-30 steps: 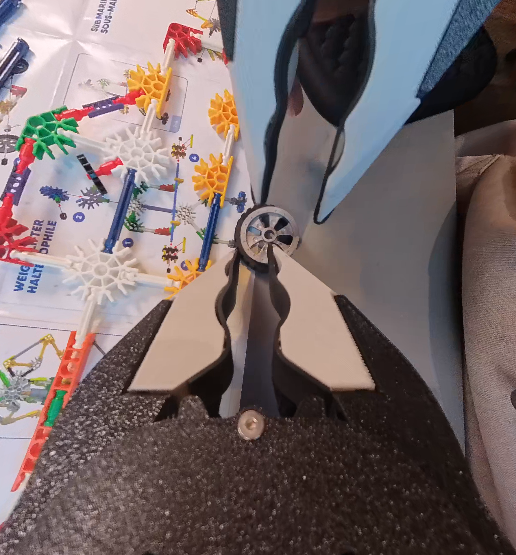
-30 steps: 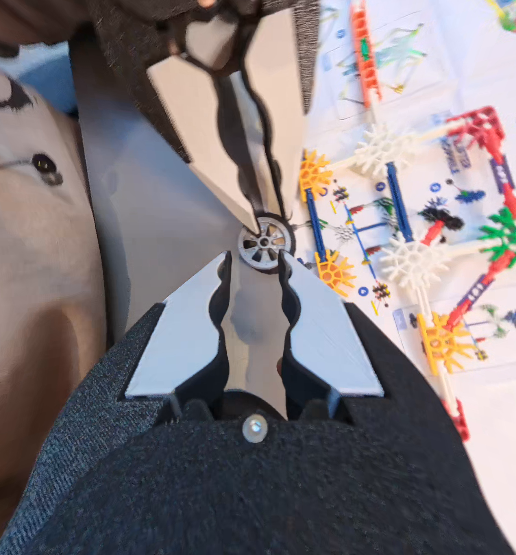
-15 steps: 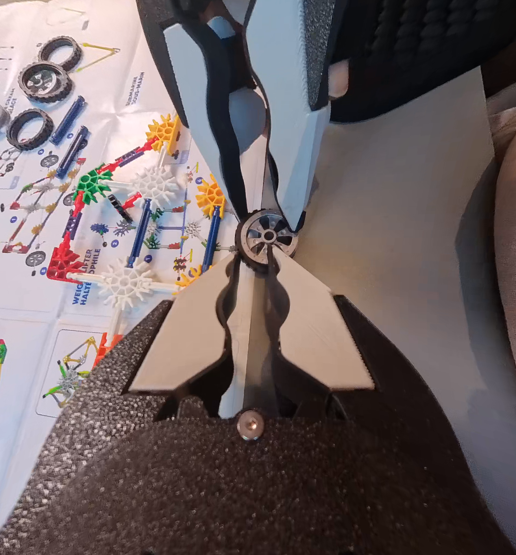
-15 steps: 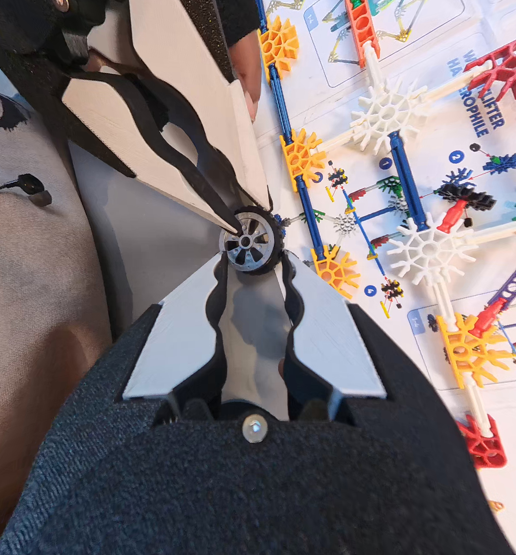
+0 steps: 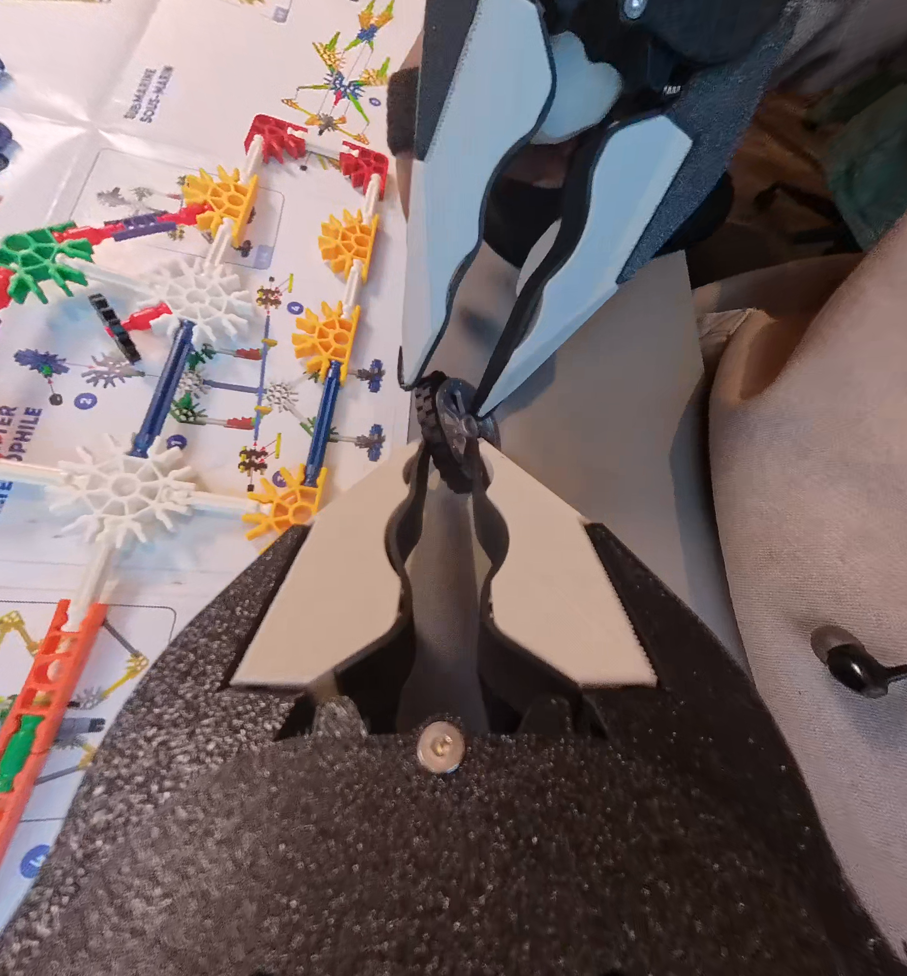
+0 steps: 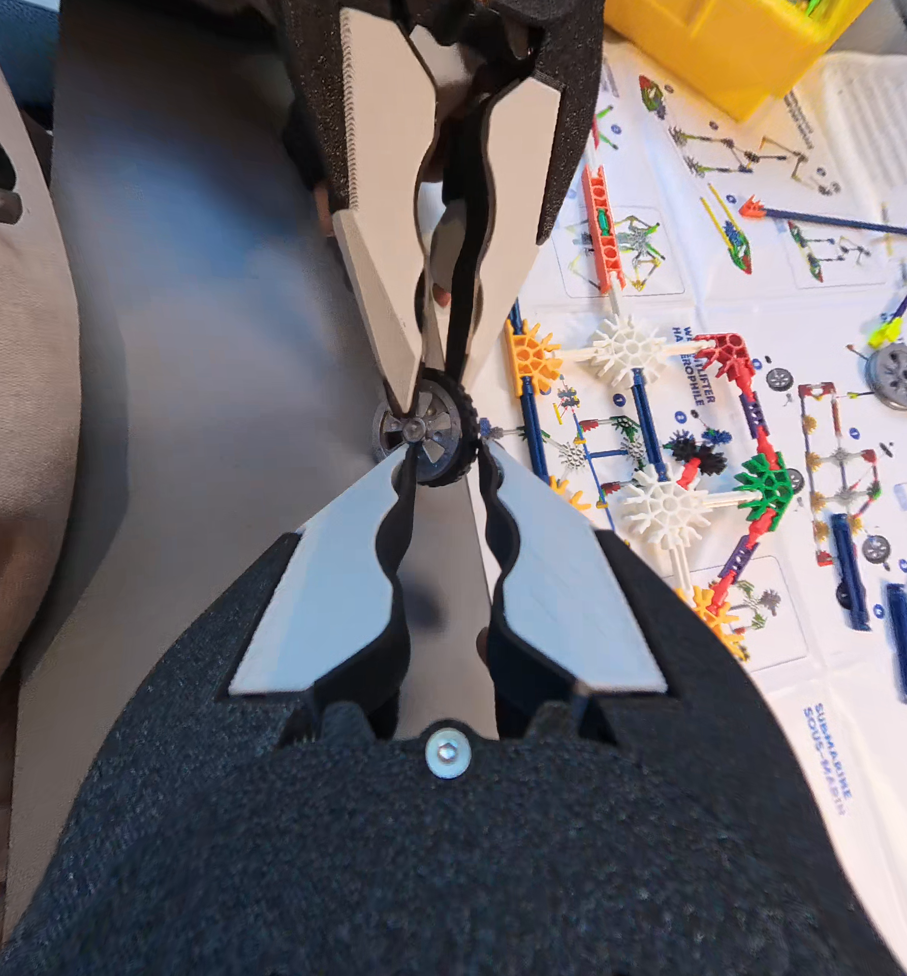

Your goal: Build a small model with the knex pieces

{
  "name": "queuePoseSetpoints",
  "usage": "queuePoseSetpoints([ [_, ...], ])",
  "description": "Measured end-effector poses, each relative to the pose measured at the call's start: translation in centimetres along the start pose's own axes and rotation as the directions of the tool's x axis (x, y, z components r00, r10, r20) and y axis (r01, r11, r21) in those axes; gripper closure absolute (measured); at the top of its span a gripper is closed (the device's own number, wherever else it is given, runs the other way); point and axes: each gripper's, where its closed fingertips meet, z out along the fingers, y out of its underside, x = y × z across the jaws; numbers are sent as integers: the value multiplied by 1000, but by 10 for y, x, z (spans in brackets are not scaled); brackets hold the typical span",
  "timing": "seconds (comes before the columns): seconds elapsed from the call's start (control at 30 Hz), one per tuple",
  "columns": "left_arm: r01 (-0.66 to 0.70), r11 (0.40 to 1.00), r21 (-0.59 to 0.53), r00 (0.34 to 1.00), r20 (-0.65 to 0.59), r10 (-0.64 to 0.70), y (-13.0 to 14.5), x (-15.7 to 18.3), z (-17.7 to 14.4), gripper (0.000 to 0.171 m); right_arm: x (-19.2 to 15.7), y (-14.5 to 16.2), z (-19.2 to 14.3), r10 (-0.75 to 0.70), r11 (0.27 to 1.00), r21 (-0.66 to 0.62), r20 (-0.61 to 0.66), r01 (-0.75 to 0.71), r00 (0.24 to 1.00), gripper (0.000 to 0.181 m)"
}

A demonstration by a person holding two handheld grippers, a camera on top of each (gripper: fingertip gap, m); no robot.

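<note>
Both tongs pinch the small toy wheel (image 5: 454, 433) above the desk (image 5: 615, 449) edge: left tongs (image 5: 451, 457) on its tyre, right tongs (image 6: 443, 454) across hub and tyre. Thin tip contact; uneven squeeze could pop it out.

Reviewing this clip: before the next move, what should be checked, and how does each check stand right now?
1. Left gripper shut on the small wheel: ok, its fingers close on it from one side.
2. Right gripper shut on the same wheel: ok, its fingers sit either side of it, opposite the left gripper.
3. Black tyre fully seated on the grey hub: cannot tell; the hub looks offset sideways in the right wrist view.
4. Wheel lifted clear of the grey table: cannot tell.
5. Wheel apart from the rod-and-connector model: ok, the model lies to one side, untouched by either gripper.
</note>
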Motion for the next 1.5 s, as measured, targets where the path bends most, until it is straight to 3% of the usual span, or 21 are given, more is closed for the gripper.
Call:
queuePoseSetpoints([
  [0.07,-80,996,37,997,-12,80,-6,7,-4,168,-4,-10,-8,36,995,92,19,-38,999,171],
  [0.23,-281,953,110,959,-5,283,-19,23,-12,168,-13,-21,-27,105,966,214,181,-143,978,156],
  [0.3,-313,940,138,949,5,316,-23,25,-15,168,-20,-27,-36,93,954,254,258,-160,962,158],
  [0.47,-351,912,213,930,-34,366,-30,38,-22,168,-29,-34,-44,32,943,305,312,-132,950,169],
  [0.57,-335,901,276,929,-63,365,-36,43,-29,168,-34,-36,-46,6,942,315,329,-116,944,163],
  [0.9,-206,871,446,951,-117,285,-58,44,-54,167,-22,-61,-57,32,891,429,267,-149,963,173],
  [1.03,-149,861,486,958,-144,248,-65,47,-61,153,-13,-66,-60,67,879,451,198,-152,978,173],
  [1.2,-139,882,450,967,-131,219,-59,40,-51,153,-12,-68,-63,119,858,469,217,-210,969,174],
  [1.33,-99,870,482,969,-153,195,-63,40,-54,166,-11,-69,-64,139,846,481,217,-230,966,173],
  [1.5,-171,861,478,972,-59,226,-68,35,-56,168,-1,-69,-67,196,829,496,174,-258,965,174],
])
